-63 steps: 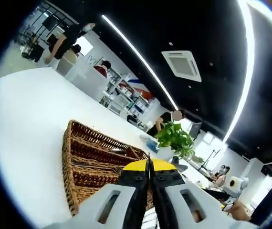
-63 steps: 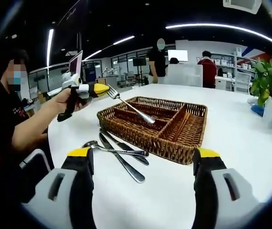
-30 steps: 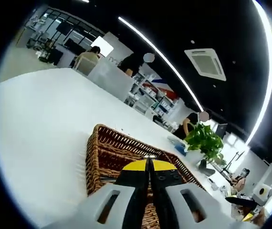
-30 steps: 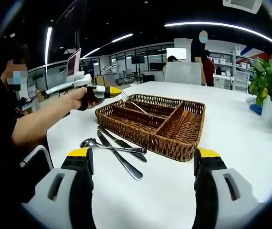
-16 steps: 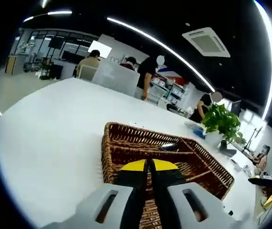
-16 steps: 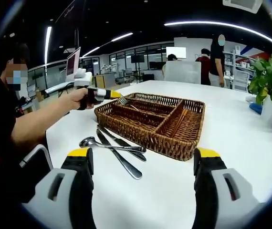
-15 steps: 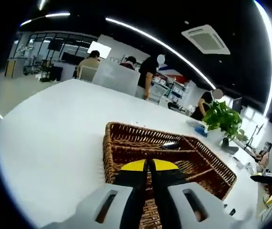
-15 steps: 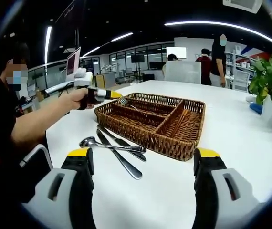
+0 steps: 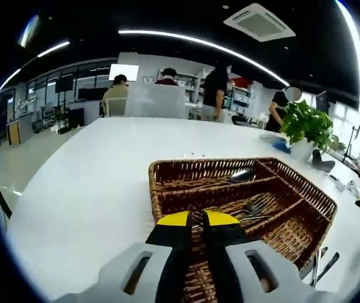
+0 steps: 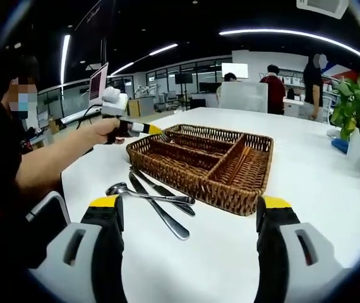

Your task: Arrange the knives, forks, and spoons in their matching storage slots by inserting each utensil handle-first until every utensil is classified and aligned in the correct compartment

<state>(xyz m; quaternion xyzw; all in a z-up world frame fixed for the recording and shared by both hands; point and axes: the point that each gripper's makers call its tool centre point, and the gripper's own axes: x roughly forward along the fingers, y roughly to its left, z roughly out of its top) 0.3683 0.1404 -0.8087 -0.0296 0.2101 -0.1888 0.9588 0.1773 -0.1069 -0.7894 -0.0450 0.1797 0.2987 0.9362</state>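
In the left gripper view the left tongs (image 9: 197,219) cover the near rim of the wicker tray (image 9: 167,173), and whether anything sits between their closed tips cannot be told. The fork (image 9: 251,207) in the tray is partly hidden behind a divider. Two utensils (image 9: 319,270) beyond the tray's far corner are blurred, so their kind stays unclear.

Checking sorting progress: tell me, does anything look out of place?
Yes: a spoon and two knives lie crossed on the white table beside the wicker tray, not in its slots.
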